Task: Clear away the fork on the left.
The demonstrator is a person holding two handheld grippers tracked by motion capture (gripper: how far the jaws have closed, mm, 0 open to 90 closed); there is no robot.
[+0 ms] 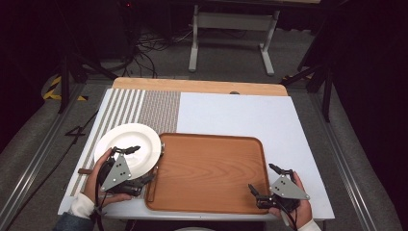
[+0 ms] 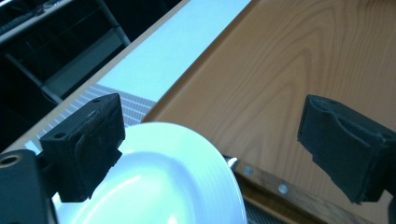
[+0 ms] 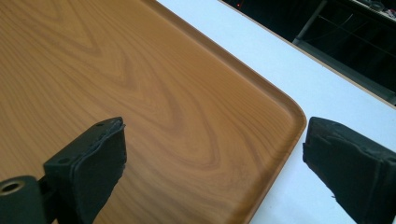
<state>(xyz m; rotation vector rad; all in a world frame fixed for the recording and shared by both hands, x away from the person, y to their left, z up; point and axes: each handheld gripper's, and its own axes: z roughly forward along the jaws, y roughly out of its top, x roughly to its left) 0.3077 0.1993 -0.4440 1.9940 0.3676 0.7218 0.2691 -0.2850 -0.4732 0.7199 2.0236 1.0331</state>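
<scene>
High view: a wooden tray [image 1: 211, 168] lies on the white table [image 1: 240, 113], with a white plate [image 1: 137, 142] on a striped placemat [image 1: 144, 108] touching the tray's left edge. The left gripper [image 1: 142, 163] hovers over the plate's near rim, its 2 jaws spread, holding nothing. A wooden-handled knife [image 2: 275, 186] lies between plate and tray. The right gripper [image 1: 264, 179] sits at the tray's near right corner, jaws spread and straddling the rim
</scene>
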